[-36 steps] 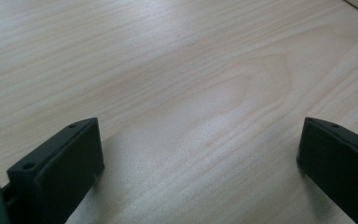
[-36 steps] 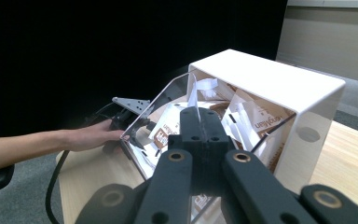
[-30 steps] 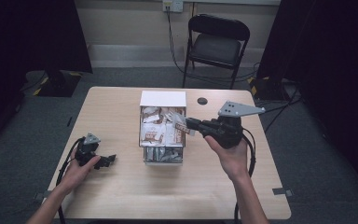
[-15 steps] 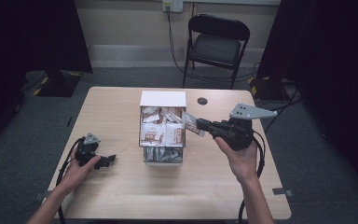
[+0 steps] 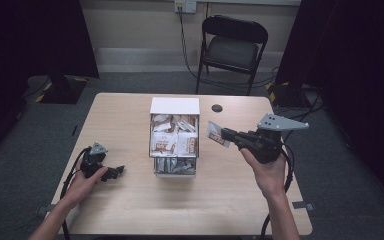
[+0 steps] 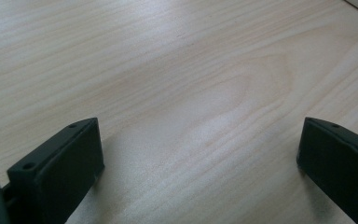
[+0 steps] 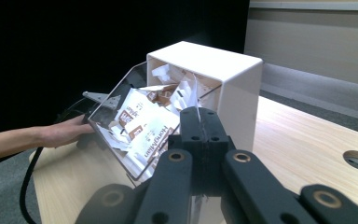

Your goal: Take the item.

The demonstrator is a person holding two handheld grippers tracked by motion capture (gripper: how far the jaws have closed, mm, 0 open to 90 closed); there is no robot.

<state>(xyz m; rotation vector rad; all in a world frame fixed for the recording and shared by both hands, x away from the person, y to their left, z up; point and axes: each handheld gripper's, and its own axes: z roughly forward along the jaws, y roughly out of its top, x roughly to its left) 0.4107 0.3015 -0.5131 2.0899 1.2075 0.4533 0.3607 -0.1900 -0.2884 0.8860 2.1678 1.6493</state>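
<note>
Over at the left, the person's left hand (image 5: 82, 181) is resting on the surface (image 5: 130, 200), keeping the left gripper (image 5: 114, 172) parked low and out of the way. Its 2 fingers (image 6: 60, 163) are spread wide apart with nothing but bare wood grain between them, released and idle, which reads to me as waiting while the other hand works.

In the middle, the white dispenser box (image 5: 175, 106) is sitting with its clear, sloped front bin (image 5: 175, 167) facing the person, so the brown-and-white sachets (image 5: 166, 142) are sliding down toward the open side where they can be reached.

At the right, the right gripper (image 5: 224, 135) is hovering above the surface just beside the box, held by the right hand (image 5: 265, 172). Its fingers (image 7: 200, 126) are clenched together on 1 sachet (image 5: 217, 134), gripping it by an edge so the packet is sticking out toward the box. From the right gripper view the fingers look pressed flat against each other, the thin packet hard to make out between them. I'd judge the sachet is being carried clear of the box, probably to be set down somewhere on the open wood at the right.
</note>
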